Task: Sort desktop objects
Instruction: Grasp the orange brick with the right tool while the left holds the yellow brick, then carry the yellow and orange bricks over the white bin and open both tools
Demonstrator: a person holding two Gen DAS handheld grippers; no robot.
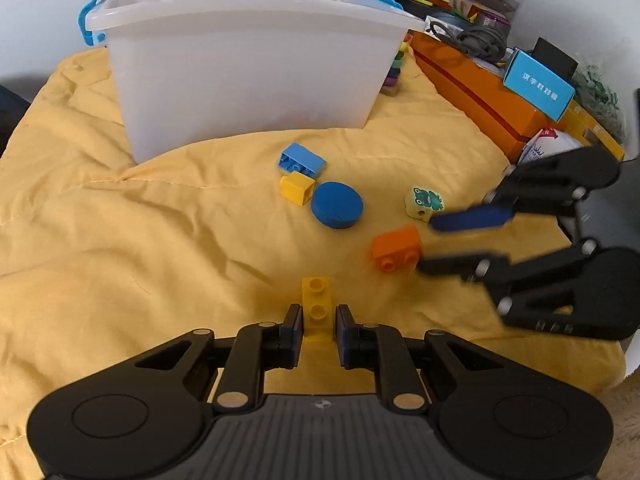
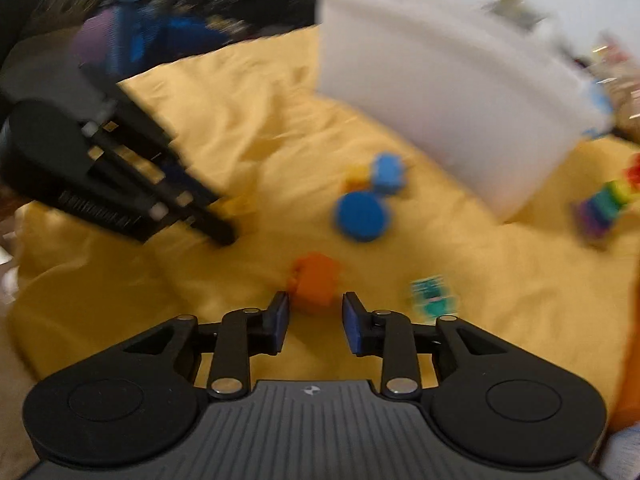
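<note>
Left wrist view: the left gripper (image 1: 317, 322) hangs low over a yellow quilt (image 1: 140, 240), its 2 fingers parted with a yellow 2-stud brick (image 1: 317, 307) standing upright between them. Thin gaps show on both sides of the brick, so the fingers flank it without clamping it. Ahead and slightly right of this gripper lie a blue disc (image 1: 337, 205), a small yellow block (image 1: 297, 187) touching the disc's left edge, and a blue brick (image 1: 302, 161) just behind the yellow block. Farther ahead stands a white plastic bin (image 1: 248, 76) with blue handle clips. To the right, an orange brick (image 1: 396, 247) rests on the quilt, with a frog-printed cube (image 1: 424, 202) just beyond it. The right gripper (image 1: 426, 246) comes in from the right side, released, its lower finger beside the orange brick and its blue-padded upper finger near the frog cube.

Right wrist view, blurred: the right gripper (image 2: 315, 316) is spread wide, and the orange brick (image 2: 316, 282) sits just ahead of its fingertips, centred on the gap, not touched as far as the blur allows. The frog cube (image 2: 432, 298) lies to this gripper's right, the blue disc (image 2: 362, 216) farther ahead, and the white bin (image 2: 440, 92) beyond, ahead and right. The left gripper (image 2: 224, 224) appears at left.
</note>
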